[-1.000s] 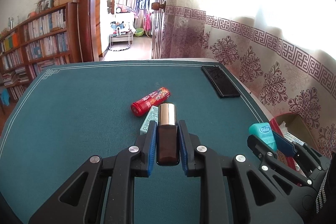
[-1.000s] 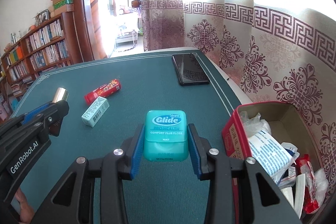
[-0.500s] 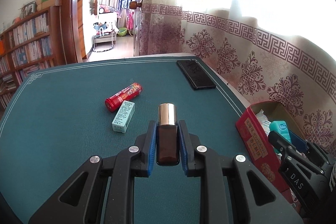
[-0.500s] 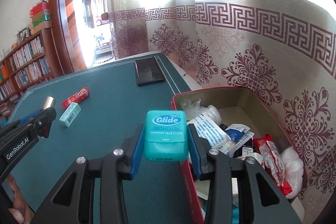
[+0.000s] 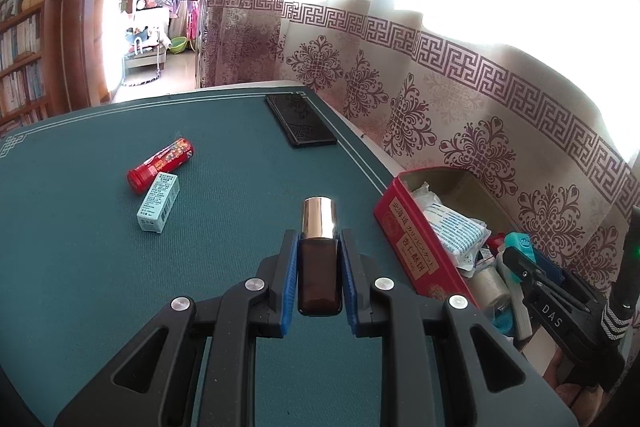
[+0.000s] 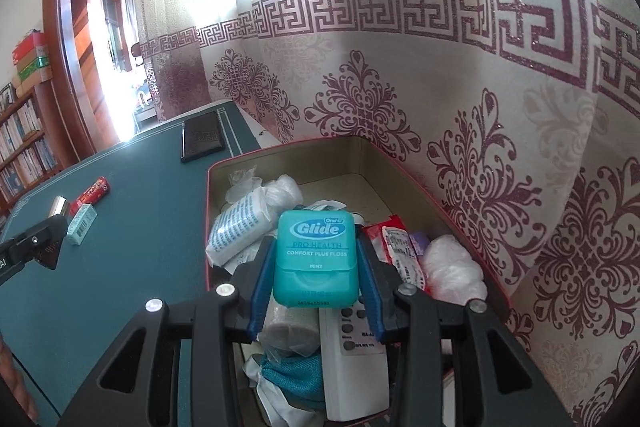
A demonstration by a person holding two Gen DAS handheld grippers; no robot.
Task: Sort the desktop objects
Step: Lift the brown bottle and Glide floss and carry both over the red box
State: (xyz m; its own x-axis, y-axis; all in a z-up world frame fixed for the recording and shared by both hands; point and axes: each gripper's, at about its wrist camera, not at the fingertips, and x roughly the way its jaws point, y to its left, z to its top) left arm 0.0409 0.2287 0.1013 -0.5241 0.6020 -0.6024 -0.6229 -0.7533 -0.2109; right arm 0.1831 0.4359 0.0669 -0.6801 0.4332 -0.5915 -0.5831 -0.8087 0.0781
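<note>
white remote [image 6: 352,367] half under floss box [image 6: 316,259], tin [image 6: 208,227] cut off below

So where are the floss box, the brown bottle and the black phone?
floss box [image 6: 315,259], right wrist view, on its teal front label.
brown bottle [image 5: 319,275], left wrist view, on its dark glass body.
black phone [image 5: 301,125], left wrist view, on its screen.

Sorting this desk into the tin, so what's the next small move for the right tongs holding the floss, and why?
Probably open the right tongs and let the floss box drop: it already hangs over the open red tin, above the packets inside, clear of the tin's walls.
</note>
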